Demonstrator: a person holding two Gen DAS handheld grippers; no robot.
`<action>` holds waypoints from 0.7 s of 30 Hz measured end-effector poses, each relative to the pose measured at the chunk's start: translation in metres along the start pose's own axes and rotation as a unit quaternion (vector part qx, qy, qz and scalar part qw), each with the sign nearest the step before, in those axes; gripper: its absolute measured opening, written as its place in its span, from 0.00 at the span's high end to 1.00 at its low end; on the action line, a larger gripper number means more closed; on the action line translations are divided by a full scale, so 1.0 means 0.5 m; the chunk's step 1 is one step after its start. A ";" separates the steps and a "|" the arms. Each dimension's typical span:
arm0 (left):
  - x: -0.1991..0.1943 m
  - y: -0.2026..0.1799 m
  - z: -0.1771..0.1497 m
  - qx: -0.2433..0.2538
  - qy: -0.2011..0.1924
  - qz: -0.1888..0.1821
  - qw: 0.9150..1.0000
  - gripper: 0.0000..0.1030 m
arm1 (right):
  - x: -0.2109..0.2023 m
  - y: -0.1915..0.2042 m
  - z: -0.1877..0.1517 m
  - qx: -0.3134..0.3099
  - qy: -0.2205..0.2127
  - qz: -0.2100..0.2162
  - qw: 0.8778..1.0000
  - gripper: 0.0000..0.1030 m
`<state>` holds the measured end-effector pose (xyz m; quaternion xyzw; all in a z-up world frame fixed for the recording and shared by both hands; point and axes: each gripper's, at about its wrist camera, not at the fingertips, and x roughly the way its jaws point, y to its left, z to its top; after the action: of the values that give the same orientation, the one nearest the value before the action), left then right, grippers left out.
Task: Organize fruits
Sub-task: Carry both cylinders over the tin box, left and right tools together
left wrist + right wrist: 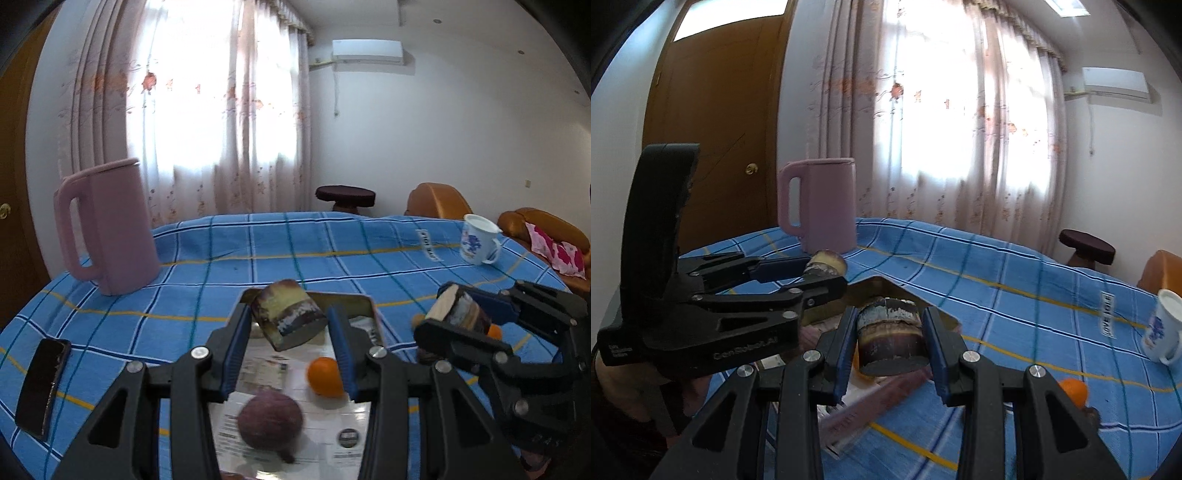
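My left gripper (290, 325) is shut on a short dark sugarcane piece (286, 314) and holds it tilted above a shallow tray (364, 306) lined with paper. In the tray lie an orange (325, 376) and a round purple fruit (269, 421). My right gripper (890, 339) is shut on a second sugarcane piece (892, 338) above the tray's corner (875, 282). The right gripper also shows in the left wrist view (454, 314), to the right of the tray. The left gripper shows in the right wrist view (822, 271), holding its piece (825, 264).
A pink kettle (107, 229) stands at the back left of the blue checked tablecloth (258, 251). A white mug (478, 240) stands at the back right. A dark phone (42, 386) lies at the left edge. Another orange (1073, 393) lies on the cloth right of the tray.
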<state>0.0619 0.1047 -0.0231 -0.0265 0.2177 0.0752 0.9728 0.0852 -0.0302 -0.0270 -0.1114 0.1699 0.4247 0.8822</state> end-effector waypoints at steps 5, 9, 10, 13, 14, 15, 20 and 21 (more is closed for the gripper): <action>0.014 0.035 -0.003 -0.008 0.009 0.011 1.000 0.56 | 0.038 0.023 -0.001 -0.006 0.017 0.012 1.000 0.64; 0.027 0.057 -0.007 -0.016 0.021 0.017 1.000 0.56 | 0.061 0.033 -0.007 -0.003 0.033 0.022 0.999 0.63; 0.031 0.062 -0.008 -0.017 0.024 0.019 0.999 0.56 | 0.065 0.036 -0.009 -0.005 0.037 0.023 0.999 0.63; 0.042 0.072 -0.012 -0.020 0.035 0.019 0.999 0.56 | 0.079 0.040 -0.014 -0.006 0.050 0.027 0.998 0.63; 0.047 0.075 -0.013 -0.023 0.039 0.017 0.999 0.56 | 0.085 0.042 -0.014 -0.005 0.053 0.028 0.998 0.63; 0.049 0.077 -0.014 -0.025 0.042 0.016 0.999 0.56 | 0.090 0.043 -0.015 -0.004 0.058 0.030 0.998 0.63; 0.065 0.086 -0.021 -0.031 0.058 0.010 0.998 0.56 | 0.114 0.053 -0.023 -0.006 0.083 0.033 0.996 0.63; 0.067 0.086 -0.022 -0.032 0.061 0.009 0.998 0.56 | 0.116 0.053 -0.023 -0.006 0.086 0.032 0.996 0.63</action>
<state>0.0803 0.1509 -0.0483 -0.0600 0.2739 0.0895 0.9557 0.0959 0.0233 -0.0619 -0.1468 0.2459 0.4423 0.8499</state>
